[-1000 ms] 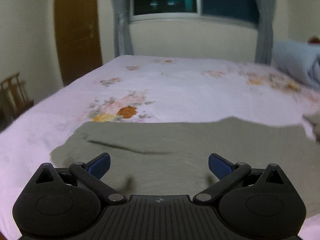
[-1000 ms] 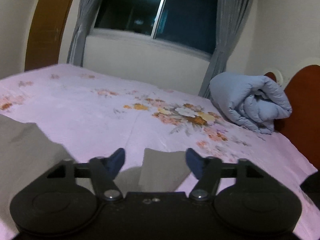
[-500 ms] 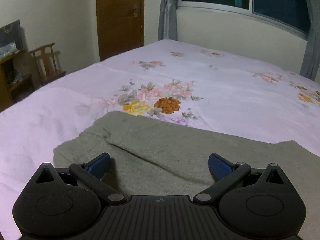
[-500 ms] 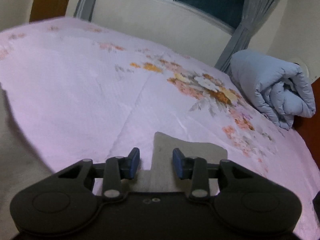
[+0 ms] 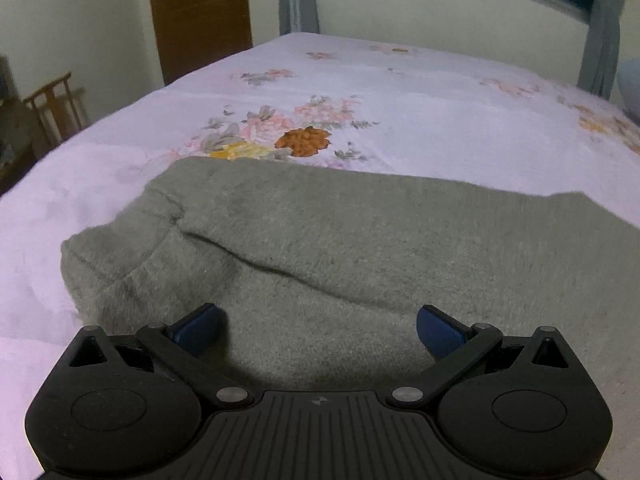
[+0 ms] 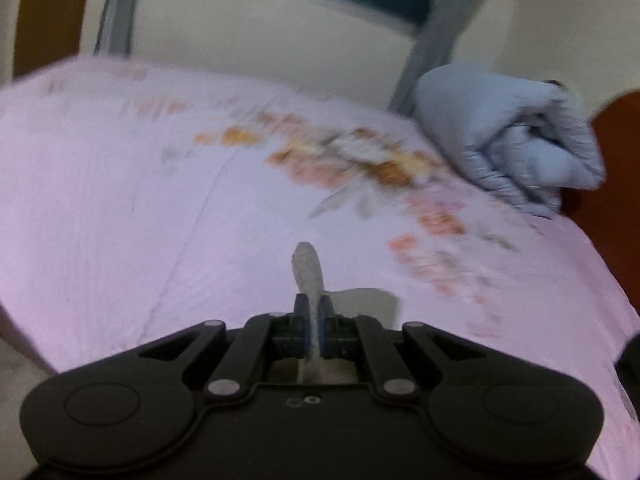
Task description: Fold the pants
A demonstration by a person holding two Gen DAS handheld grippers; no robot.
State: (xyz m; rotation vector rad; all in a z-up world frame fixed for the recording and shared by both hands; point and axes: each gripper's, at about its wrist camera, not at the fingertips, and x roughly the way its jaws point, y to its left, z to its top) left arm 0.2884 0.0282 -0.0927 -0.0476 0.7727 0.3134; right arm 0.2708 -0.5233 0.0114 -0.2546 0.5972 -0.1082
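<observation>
Grey-green fleece pants (image 5: 320,248) lie flat on the pink floral bed, the waistband end at the left with a diagonal crease across them. My left gripper (image 5: 316,330) is open and empty, low over the near part of the pants. My right gripper (image 6: 314,326) is shut on the end of a pant leg (image 6: 307,268), a fold of cloth sticking up between the fingers. A grey patch of the pants (image 6: 368,300) lies on the sheet just past it.
The bed (image 5: 400,92) has a pink sheet with flower prints. A rolled blue quilt (image 6: 504,140) lies at the far right by a brown headboard (image 6: 616,152). A wooden chair (image 5: 56,104) and a brown door (image 5: 200,12) stand at the left.
My right gripper closed from open onto the pant leg end. My left gripper swung left and dropped lower over the pants, still open.
</observation>
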